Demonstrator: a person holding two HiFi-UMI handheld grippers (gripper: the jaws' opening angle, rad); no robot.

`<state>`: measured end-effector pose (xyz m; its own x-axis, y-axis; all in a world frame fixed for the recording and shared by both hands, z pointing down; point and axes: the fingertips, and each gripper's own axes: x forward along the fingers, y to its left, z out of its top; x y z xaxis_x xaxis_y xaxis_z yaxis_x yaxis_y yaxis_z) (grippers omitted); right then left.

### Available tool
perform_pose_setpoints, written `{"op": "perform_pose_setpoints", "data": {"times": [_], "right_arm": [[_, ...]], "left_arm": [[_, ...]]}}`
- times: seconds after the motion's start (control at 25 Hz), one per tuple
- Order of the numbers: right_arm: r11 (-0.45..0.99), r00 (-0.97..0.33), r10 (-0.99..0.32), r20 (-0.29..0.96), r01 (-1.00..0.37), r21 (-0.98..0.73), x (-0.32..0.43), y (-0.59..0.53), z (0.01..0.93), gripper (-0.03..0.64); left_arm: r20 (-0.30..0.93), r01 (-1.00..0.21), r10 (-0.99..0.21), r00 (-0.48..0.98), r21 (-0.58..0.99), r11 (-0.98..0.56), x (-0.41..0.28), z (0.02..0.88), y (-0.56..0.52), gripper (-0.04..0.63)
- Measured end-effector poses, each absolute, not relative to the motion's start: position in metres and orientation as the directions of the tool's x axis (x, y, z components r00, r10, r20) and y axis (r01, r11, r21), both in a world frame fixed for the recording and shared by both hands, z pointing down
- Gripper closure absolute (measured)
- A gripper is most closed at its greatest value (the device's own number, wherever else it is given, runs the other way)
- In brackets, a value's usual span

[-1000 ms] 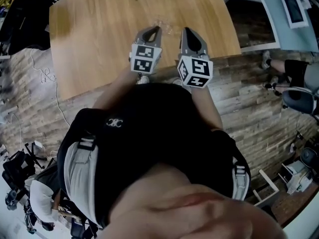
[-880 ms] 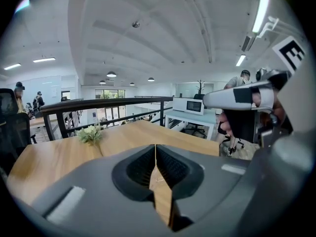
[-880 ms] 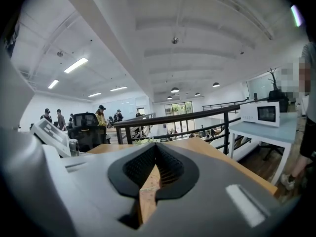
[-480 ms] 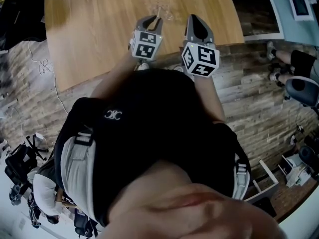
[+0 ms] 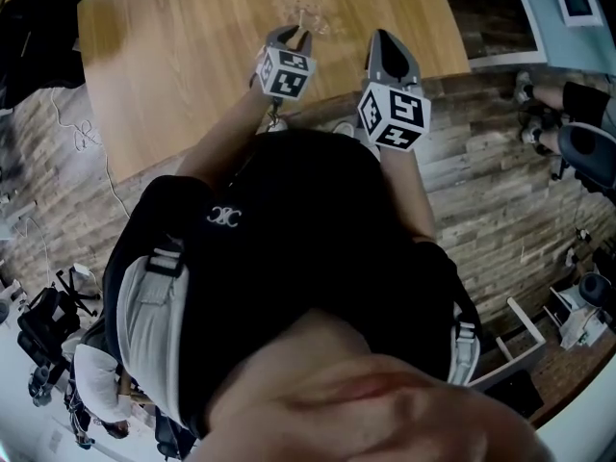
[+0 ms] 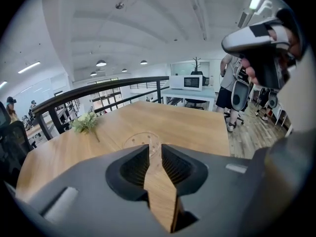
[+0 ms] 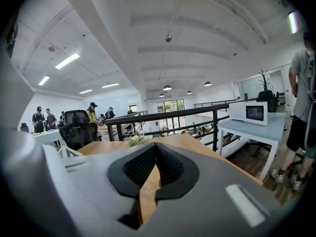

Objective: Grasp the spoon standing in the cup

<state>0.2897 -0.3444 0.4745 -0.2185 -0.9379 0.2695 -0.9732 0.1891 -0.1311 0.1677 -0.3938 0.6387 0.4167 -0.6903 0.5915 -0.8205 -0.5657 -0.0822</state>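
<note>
One clear cup on the bench, two tools short of it

One clear, see-through cup (image 5: 310, 19) stands on the light wooden bench (image 5: 173, 56), the only cup there; the spoon in it is too faint to make out. One green-and-white flower sprig (image 6: 86, 122) lies at the cup's 10 o'clock in the left gripper view. Bare bench surrounds the cup, with the near edge at its 6 o'clock. The left tool (image 5: 289, 38) hangs just at the cup's 6 o'clock, jaws a narrow slit apart, holding nothing. The right tool (image 5: 385, 51), at 4 o'clock, has its tips together and is empty.
</note>
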Motion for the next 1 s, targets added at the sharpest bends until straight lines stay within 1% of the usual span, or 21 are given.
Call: {"op": "perform_pose_setpoints", "data": {"times": [0.48,0.76,1.0], "right_arm": [[0.159,-0.188,-0.940,0.286,-0.980,-0.122,0.303,-0.340,0.478,0.617],[0.154,-0.180,-0.938,0.295,-0.982,-0.108,0.301,-0.338,0.481,0.617],[0.147,-0.170,-0.940,0.295,-0.984,-0.097,0.301,-0.334,0.481,0.617]], "left_arm": [[0.652,-0.839,-0.677,0.340,-0.116,-0.532,0.161,0.667,-0.410,0.509],[0.659,-0.835,-0.668,0.346,-0.109,-0.540,0.160,0.669,-0.411,0.541],[0.662,-0.828,-0.662,0.350,-0.112,-0.549,0.160,0.669,-0.411,0.543]]}}
